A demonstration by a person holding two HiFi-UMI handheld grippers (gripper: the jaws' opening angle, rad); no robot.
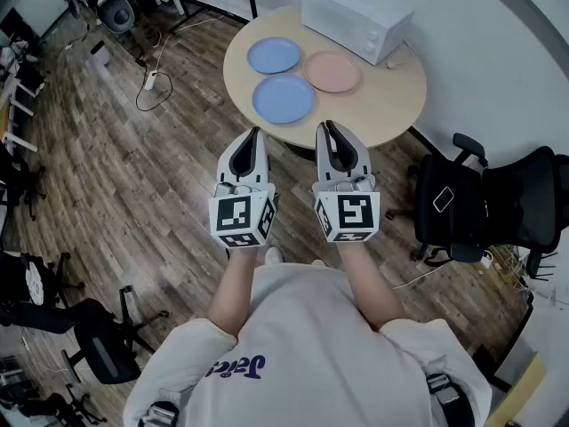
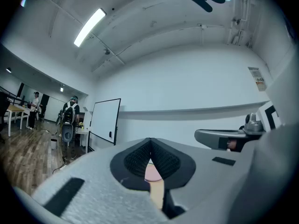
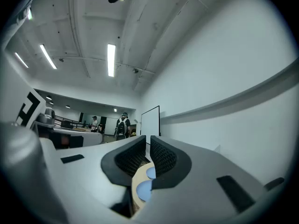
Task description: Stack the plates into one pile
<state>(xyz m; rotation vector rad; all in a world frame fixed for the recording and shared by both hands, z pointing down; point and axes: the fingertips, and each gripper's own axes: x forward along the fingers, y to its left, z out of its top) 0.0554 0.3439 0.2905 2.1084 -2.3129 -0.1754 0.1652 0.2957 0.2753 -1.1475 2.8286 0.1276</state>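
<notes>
Three plates lie apart on the round wooden table: a blue plate nearest me, a second blue plate behind it, and a pink plate to the right. My left gripper and right gripper are held level side by side over the floor, short of the table's near edge, both shut and empty. In the right gripper view the two blue plates show between the jaws. A sliver of the pink plate shows in the left gripper view.
A white microwave stands at the table's far right side. A black office chair is at the right, more chairs at the lower left. A whiteboard and people stand far off in the room.
</notes>
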